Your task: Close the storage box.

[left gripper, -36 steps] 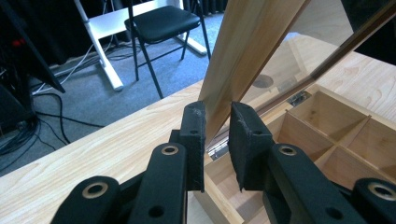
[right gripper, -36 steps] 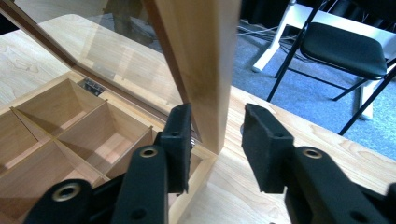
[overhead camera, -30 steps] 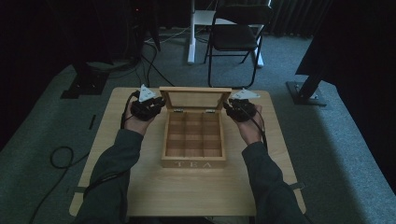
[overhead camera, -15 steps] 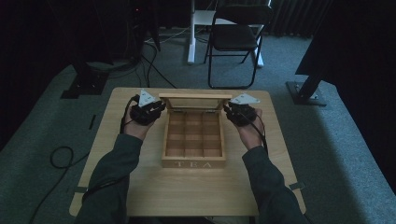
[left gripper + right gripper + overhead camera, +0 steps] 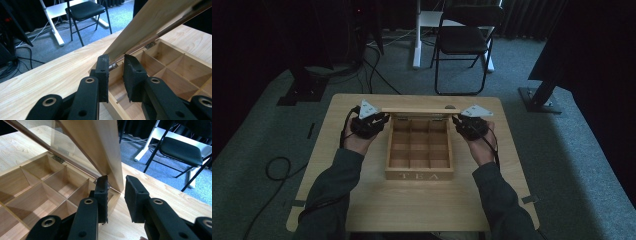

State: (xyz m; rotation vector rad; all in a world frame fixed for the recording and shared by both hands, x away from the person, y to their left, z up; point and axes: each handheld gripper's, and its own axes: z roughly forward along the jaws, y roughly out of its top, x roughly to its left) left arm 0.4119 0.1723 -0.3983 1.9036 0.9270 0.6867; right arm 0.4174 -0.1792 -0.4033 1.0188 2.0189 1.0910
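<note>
The lid (image 5: 414,110) is being swung on its hinges, one side edge between each gripper's jaws, loosely held; an even, matched move is needed next.

A wooden tea box (image 5: 419,172) marked TEA is being kept on the table (image 5: 362,200), its lid (image 5: 414,110) being held raised at its far edge. The left gripper (image 5: 379,121) is being held at the box's far-left corner, the right gripper (image 5: 459,122) at its far-right corner. A folding chair (image 5: 464,40) is standing beyond the box.
</note>
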